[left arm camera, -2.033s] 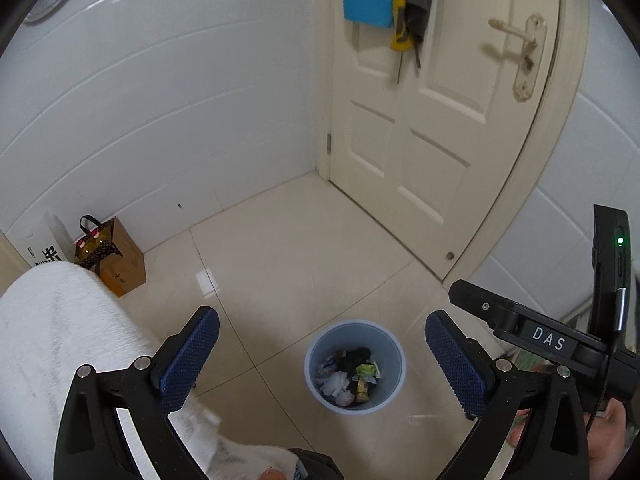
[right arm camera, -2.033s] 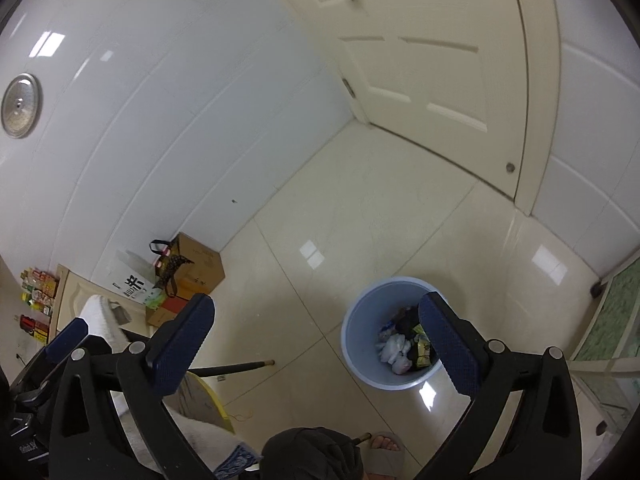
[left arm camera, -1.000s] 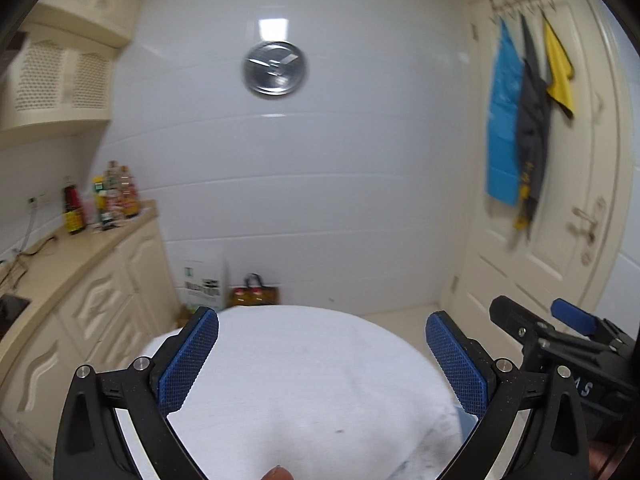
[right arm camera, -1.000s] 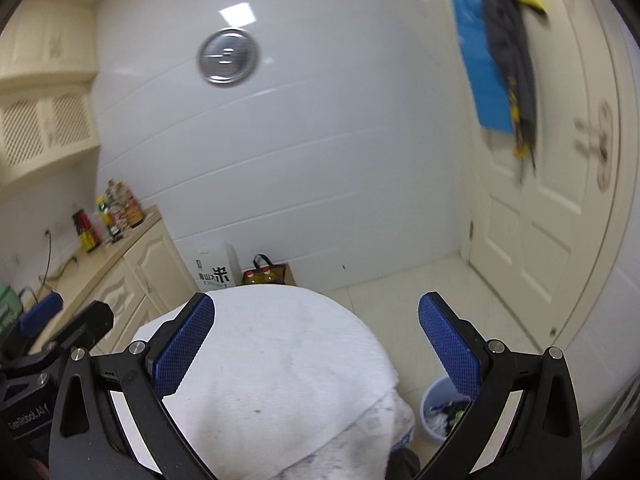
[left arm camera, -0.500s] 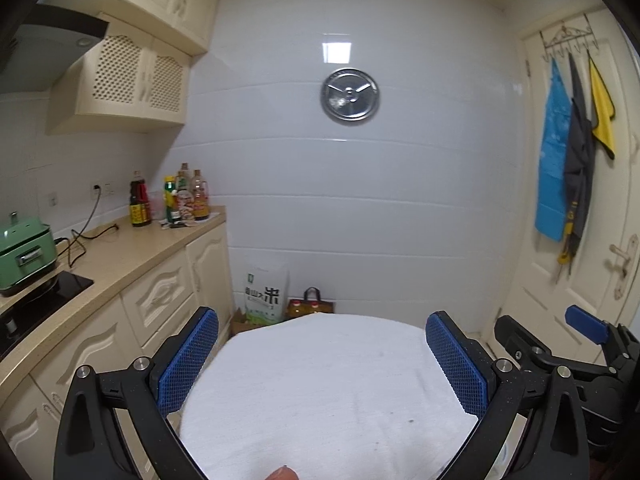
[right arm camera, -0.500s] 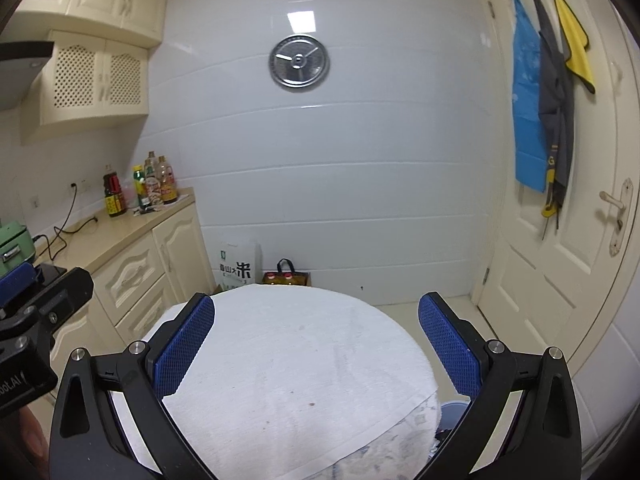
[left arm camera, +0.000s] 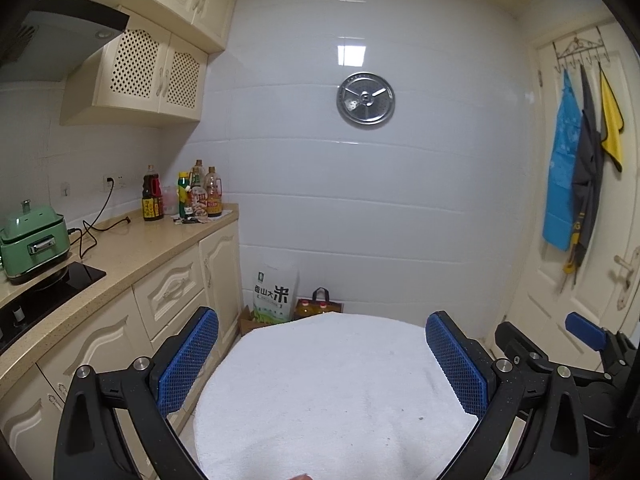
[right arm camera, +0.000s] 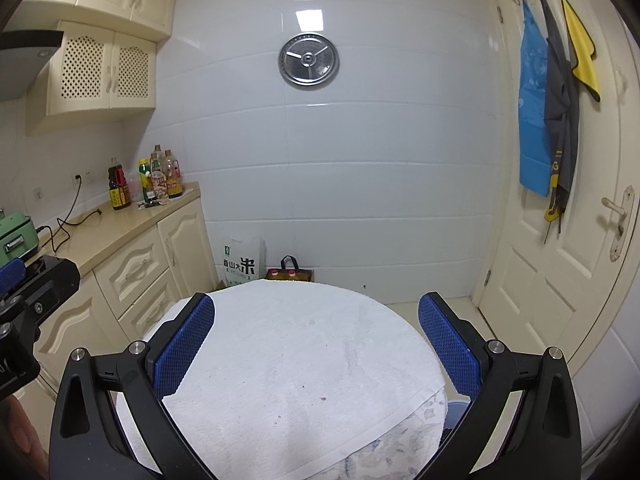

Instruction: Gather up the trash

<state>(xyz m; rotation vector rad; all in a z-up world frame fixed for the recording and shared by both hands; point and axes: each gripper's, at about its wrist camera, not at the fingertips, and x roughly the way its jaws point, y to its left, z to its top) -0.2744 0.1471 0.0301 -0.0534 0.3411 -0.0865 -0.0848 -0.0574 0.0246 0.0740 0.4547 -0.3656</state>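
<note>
My left gripper [left arm camera: 322, 356] is open and empty above a round table covered with a white cloth [left arm camera: 332, 392]. My right gripper [right arm camera: 316, 340] is open and empty above the same cloth [right arm camera: 296, 360]. No loose trash shows on the cloth. A sliver of the blue trash bin [right arm camera: 456, 412] shows below the table's right edge in the right wrist view; its contents are hidden. The right gripper's body [left arm camera: 560, 356] shows at the right of the left wrist view, and the left gripper's body [right arm camera: 28, 292] at the left of the right wrist view.
A kitchen counter [left arm camera: 132, 240] with bottles [left arm camera: 184, 196] and a green cooker [left arm camera: 32, 236] runs along the left. A rice bag [left arm camera: 272, 292] and a brown bag [left arm camera: 320, 304] stand against the far wall. A cream door [right arm camera: 560, 220] with hanging cloths is on the right.
Both grippers have tilted up from looking down at the floor and the blue bin to looking level across the table at the far wall. Both stayed open.
</note>
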